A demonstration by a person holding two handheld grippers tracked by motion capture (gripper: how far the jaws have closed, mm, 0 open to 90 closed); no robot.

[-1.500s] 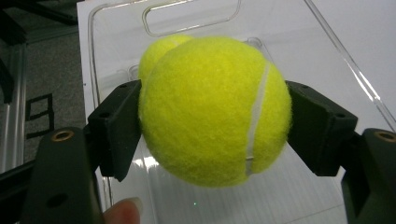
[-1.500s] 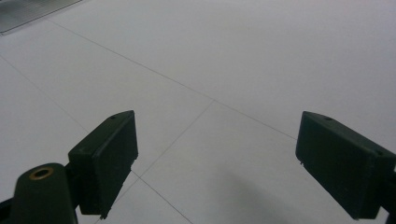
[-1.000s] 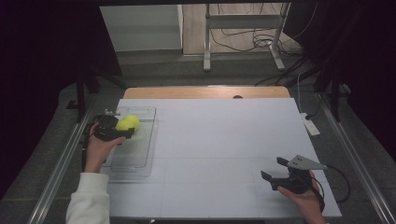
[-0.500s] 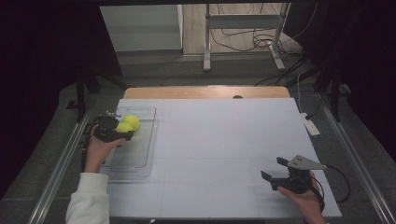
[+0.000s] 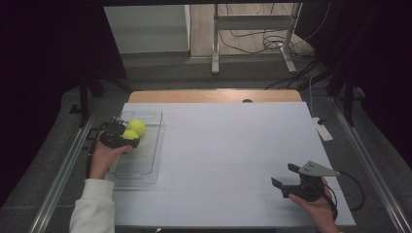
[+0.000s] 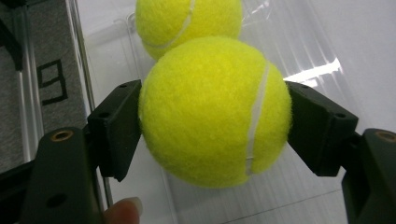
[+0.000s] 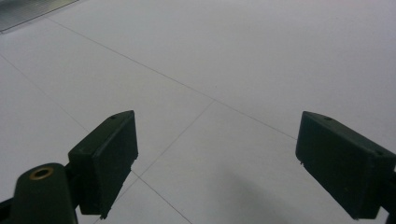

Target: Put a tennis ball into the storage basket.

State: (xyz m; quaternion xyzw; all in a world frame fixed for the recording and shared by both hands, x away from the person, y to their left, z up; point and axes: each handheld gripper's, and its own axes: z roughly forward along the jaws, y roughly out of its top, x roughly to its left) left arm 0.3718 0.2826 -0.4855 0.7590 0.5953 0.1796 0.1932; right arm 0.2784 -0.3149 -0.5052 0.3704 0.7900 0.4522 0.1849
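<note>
On the white bench [image 5: 218,145] we see a clear plastic tray [image 5: 145,160] at the left. Our left gripper [image 6: 212,126] has its fingers clenched on a tennis ball [image 6: 212,112] over the tray, touching a second tennis ball [image 6: 187,18]. Our right gripper [image 7: 219,158] rests near the front right, fingers spread, holding nothing.

lab | white gridded table [image 5: 228,145] | dark curtains [image 5: 43,73] | floor cables [image 5: 252,41] | metal stand [image 5: 252,53]
</note>
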